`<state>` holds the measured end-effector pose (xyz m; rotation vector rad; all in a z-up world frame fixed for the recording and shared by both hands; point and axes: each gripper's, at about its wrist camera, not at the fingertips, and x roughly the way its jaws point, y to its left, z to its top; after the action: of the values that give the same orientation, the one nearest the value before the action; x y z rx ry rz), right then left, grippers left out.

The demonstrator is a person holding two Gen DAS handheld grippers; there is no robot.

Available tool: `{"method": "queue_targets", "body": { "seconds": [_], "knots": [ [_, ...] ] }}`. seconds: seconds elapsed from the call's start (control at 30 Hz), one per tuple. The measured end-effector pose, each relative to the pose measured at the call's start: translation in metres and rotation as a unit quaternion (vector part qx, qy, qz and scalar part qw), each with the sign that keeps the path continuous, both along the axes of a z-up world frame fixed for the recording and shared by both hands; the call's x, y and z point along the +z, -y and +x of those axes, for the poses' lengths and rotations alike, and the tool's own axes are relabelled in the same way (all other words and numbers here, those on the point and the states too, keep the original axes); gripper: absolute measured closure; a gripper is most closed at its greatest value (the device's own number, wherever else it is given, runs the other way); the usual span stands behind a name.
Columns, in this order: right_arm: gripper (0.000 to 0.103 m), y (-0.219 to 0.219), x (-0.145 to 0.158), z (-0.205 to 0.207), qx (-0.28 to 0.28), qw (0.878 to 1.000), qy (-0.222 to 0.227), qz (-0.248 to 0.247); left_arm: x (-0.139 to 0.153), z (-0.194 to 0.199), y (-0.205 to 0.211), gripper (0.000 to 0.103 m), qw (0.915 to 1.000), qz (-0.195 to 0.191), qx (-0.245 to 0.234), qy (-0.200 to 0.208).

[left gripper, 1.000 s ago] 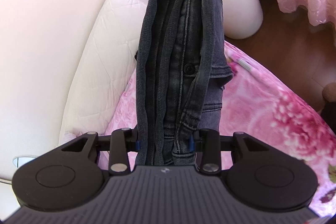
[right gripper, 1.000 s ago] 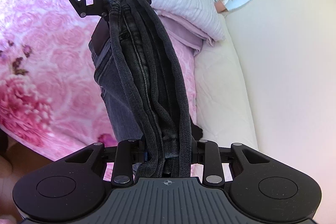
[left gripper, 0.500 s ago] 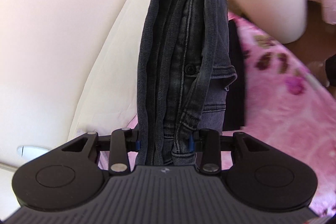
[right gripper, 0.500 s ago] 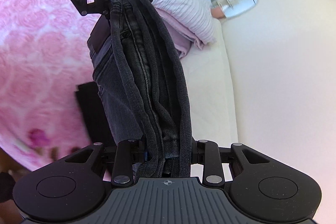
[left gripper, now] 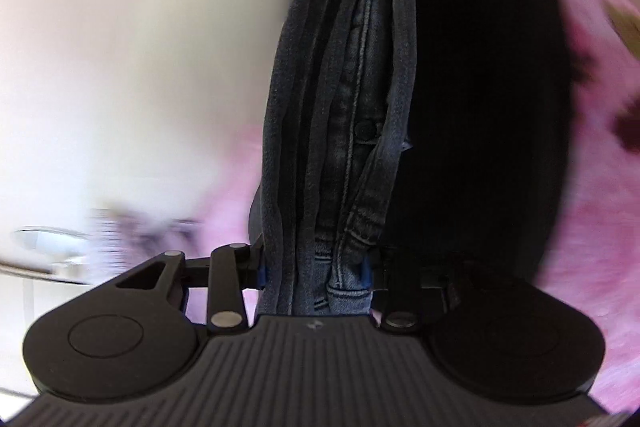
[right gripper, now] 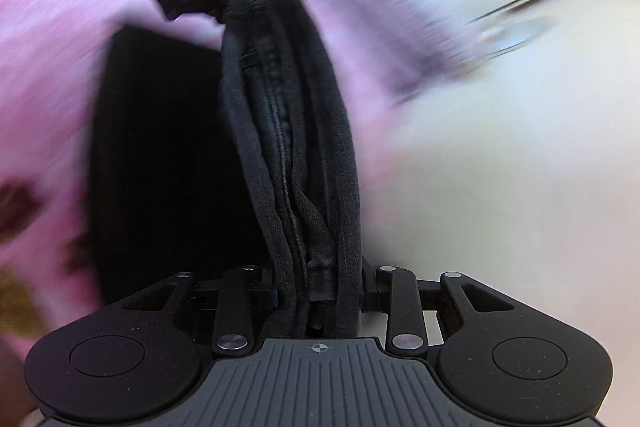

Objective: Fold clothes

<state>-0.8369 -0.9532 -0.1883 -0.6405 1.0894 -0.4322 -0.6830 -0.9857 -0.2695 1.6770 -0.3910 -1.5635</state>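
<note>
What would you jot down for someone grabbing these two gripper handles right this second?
Left gripper: holds one end of the bunched dark jeans; its jaws are opening slightly, denim between them.
Right gripper: shut on the other end.
Jeans hang stretched between both grippers above the pink floral bedspread, beside a black garment lying on it.
Done: jeans gathered lengthwise.
Left: lay them down and finish the fold.

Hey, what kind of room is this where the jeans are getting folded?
Probably a bedroom: the jeans hang over a pink floral bedspread, with what looks like a pale pillow beside a plain wall.
</note>
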Motion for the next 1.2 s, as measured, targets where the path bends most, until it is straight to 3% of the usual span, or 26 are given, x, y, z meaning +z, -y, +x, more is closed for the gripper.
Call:
{"method": "queue_targets", "body": {
  "seconds": [0.13, 0.47, 0.5, 0.67, 0.87, 1.07, 1.2],
  "knots": [
    [0.072, -0.011, -0.021, -0.013, 0.012, 1.0, 0.0, 0.008, -0.022, -0.001, -0.023, 0.063, 0.9997, -0.025, 0.004, 0.0],
    [0.067, -0.014, -0.019, -0.023, 0.013, 0.999, -0.04, -0.009, -0.009, 0.022, -0.03, 0.055, 0.9988, -0.019, -0.044, -0.009],
    [0.061, -0.015, -0.023, -0.024, 0.012, 0.999, -0.046, -0.011, -0.013, 0.024, -0.032, 0.054, 0.9986, -0.016, -0.05, -0.006],
    [0.059, -0.026, -0.046, -0.026, -0.018, 0.997, -0.077, -0.024, -0.023, 0.036, -0.047, 0.052, 0.9976, -0.022, -0.065, 0.01],
    [0.059, -0.029, -0.036, -0.029, -0.065, 0.995, -0.071, -0.007, -0.009, 0.064, -0.064, 0.051, 0.999, -0.022, -0.038, 0.001],
    [0.059, -0.033, -0.003, -0.018, -0.107, 0.993, -0.022, 0.035, 0.012, 0.083, -0.06, 0.053, 0.9983, -0.026, -0.026, -0.045],
    [0.059, -0.039, 0.036, -0.013, -0.125, 0.986, 0.074, 0.078, 0.01, 0.086, -0.053, 0.054, 0.9973, 0.001, -0.033, -0.066]
  ]
}}
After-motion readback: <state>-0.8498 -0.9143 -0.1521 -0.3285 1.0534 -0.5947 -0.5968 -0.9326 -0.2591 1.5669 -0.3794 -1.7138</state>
